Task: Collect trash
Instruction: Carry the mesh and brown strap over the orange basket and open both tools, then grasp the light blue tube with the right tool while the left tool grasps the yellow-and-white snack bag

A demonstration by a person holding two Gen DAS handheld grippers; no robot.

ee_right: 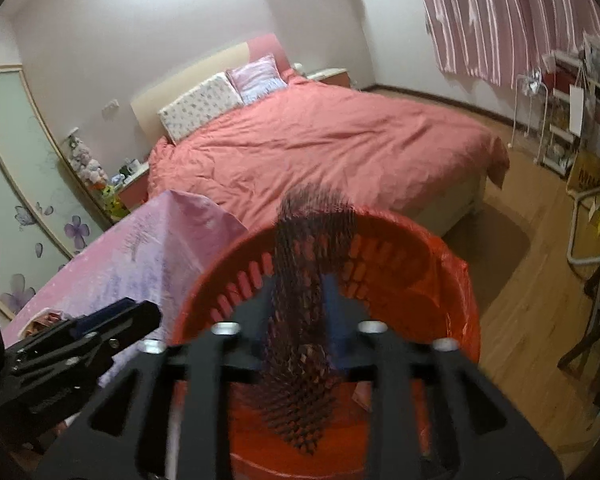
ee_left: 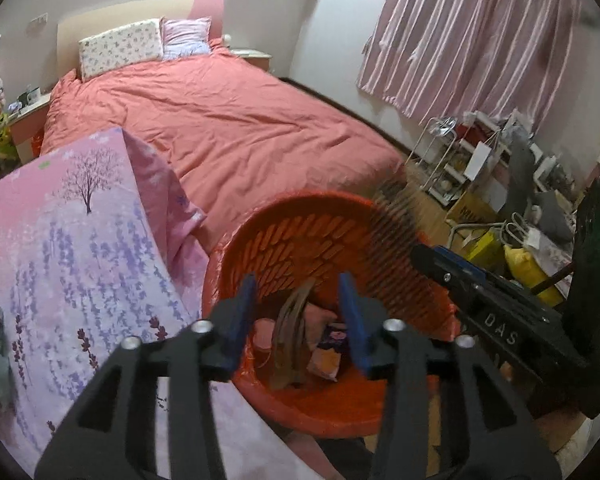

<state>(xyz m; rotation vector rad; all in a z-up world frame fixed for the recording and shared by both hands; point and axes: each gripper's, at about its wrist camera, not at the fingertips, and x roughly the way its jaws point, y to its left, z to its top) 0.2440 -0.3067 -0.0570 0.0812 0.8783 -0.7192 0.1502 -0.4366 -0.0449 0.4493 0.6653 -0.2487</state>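
Mid-task: right tongs (ee_right: pixel 300 312) clamp a dark mesh sleeve (ee_right: pixel 308 280) over the red bin (ee_right: pixel 452 280) at lower centre, not yet dropped; left tongs (ee_left: pixel 298 312) gape empty above wrappers (ee_left: pixel 324 344) already binned (remaining trash unseen).

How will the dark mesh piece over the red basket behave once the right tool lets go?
The dark mesh piece, clamped in the right tool, looks openwork, so probably light. It stands up without drooping, so likely springy rather than limp. It should drop into the red basket, possibly snagging.
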